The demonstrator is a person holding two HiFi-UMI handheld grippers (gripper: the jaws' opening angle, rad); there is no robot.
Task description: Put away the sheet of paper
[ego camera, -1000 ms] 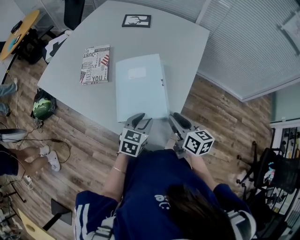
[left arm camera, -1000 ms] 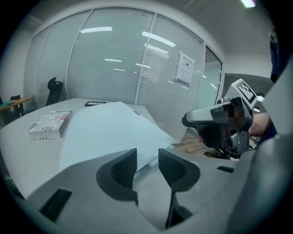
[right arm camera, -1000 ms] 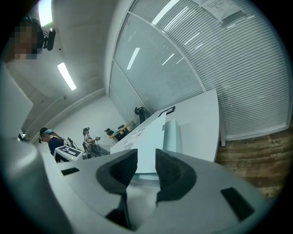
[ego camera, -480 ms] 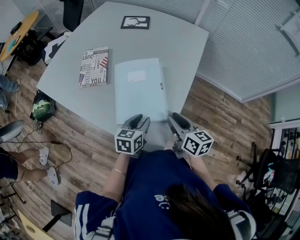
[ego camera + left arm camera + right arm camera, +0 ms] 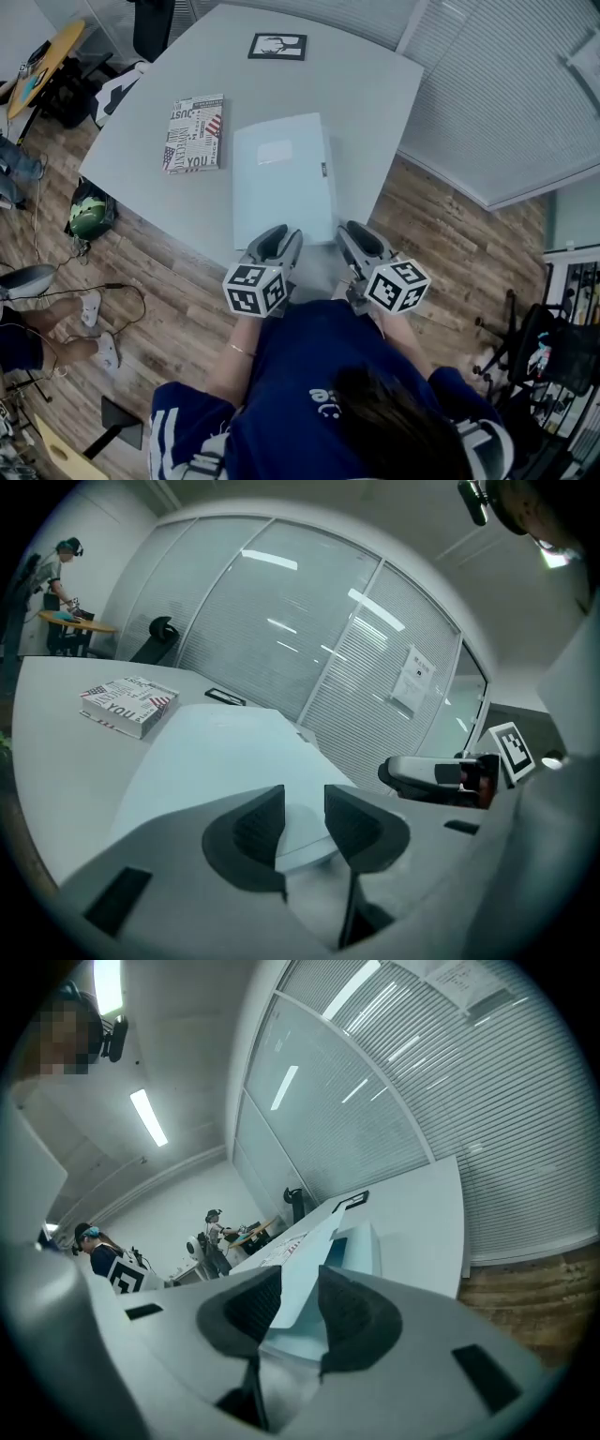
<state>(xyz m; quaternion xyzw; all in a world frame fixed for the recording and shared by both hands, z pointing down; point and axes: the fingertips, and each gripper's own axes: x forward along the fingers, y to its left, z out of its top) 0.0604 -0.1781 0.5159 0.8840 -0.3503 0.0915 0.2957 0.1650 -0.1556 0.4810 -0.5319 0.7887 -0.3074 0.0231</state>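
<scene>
A pale blue folder point(image 5: 281, 178) lies flat on the white table point(image 5: 375, 103), its near short edge towards me. No separate sheet of paper shows. My left gripper point(image 5: 278, 234) points at that near edge, jaws apart, with the folder point(image 5: 216, 752) stretching away beyond its tips point(image 5: 305, 803). My right gripper point(image 5: 354, 231) sits at the folder's near right corner. In its own view the pale blue edge point(image 5: 361, 1241) shows through the gap between the open jaws point(image 5: 300, 1288). Neither pair of pads presses on anything.
A patterned book point(image 5: 194, 131) lies left of the folder, and a black-framed picture point(image 5: 277, 46) sits at the table's far edge. Wooden floor surrounds the table, with a green bag point(image 5: 87, 211) at the left. Glass walls with blinds point(image 5: 309, 639) stand behind.
My left gripper has drifted slightly left and down in the head view. The right gripper and the folder have stayed put.
</scene>
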